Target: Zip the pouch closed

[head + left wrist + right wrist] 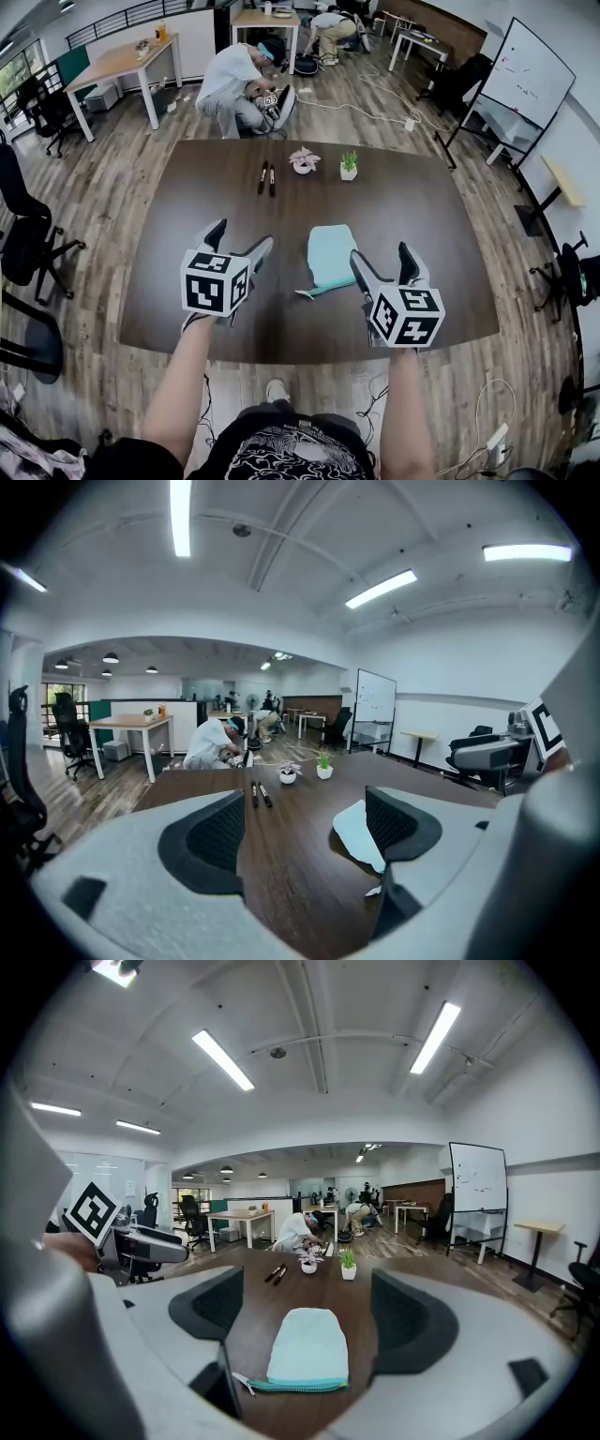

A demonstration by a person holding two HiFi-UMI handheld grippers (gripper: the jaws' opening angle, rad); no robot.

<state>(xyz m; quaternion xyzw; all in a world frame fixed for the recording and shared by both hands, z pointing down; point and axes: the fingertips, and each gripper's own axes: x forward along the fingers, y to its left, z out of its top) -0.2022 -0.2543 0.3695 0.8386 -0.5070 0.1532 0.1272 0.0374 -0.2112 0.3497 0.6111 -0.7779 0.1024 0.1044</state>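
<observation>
A pale mint pouch (331, 257) lies flat on the dark wooden table (187, 187), its darker teal zipper edge toward me with a small pull tab at its left end (304, 294). In the right gripper view the pouch (308, 1349) sits just ahead between the jaws, apart from them. My right gripper (383, 264) is open, hovering just right of the pouch's near end. My left gripper (238, 245) is open too, off to the pouch's left with nothing in it. The left gripper view shows the pouch (355, 834) partly hidden behind its right jaw.
Two dark markers (267, 178) lie at the table's far side. Beside them stand a small pink plant pot (304, 160) and a green one (349, 166). People crouch on the floor beyond the table. Office chairs (28, 234) stand at the left.
</observation>
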